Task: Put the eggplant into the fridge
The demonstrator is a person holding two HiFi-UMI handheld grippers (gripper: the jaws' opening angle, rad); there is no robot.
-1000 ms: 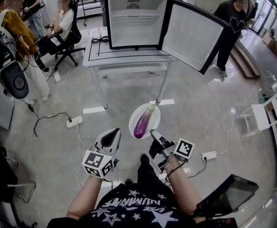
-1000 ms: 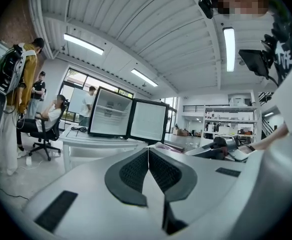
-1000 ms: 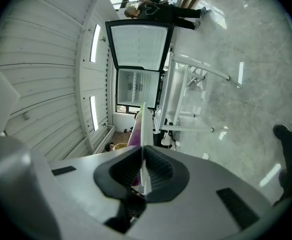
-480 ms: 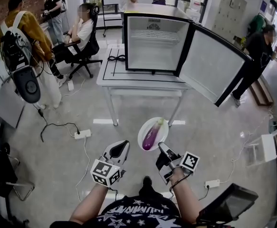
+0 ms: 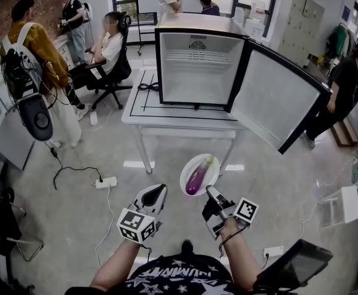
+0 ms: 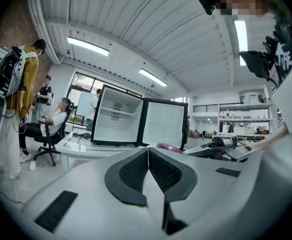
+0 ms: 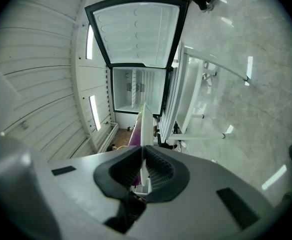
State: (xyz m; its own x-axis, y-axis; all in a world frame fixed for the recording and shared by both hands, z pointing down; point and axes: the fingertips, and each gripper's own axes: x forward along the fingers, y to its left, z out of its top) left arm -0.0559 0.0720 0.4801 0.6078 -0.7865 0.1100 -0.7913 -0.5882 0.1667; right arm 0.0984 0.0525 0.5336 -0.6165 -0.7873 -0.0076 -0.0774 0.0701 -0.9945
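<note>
My right tongs [image 5: 210,193] are pinching the near rim of a white plate [image 5: 187,167]. The eggplant [image 5: 197,176] lies on that plate, so I am holding the plate and not the eggplant itself. In the right gripper view the thin edge of the plate sits tight between my two black pads [image 7: 161,172]. My left tongs [image 5: 158,190] are pressed together with nothing in them.

In the head view the eggplant is at about 11 o'clock from my right tongs, just past their tips. From my left tongs it is at about 2 o'clock, near but not touching. Its green stem end points to about 1 o'clock, toward the fridge [image 5: 200,66]. The fridge stands at 12 o'clock on a white table [image 5: 166,120]. Its door [image 5: 283,100] is swung wide open to the right. The fridge is well apart from the plate.

The eggplant looks smooth and shiny, so I think it is slippery. It is long and round, so it may roll if I tip the plate. I guess it is firm and not very heavy. But its weight sits out past my pinch, so the far side of the plate will want to dip. The plate looks hard and could break if it falls. I should hold the rim tight and carry the plate flat. If I grab the eggplant itself, the fat middle is the best spot, not the thin stem end.
</note>
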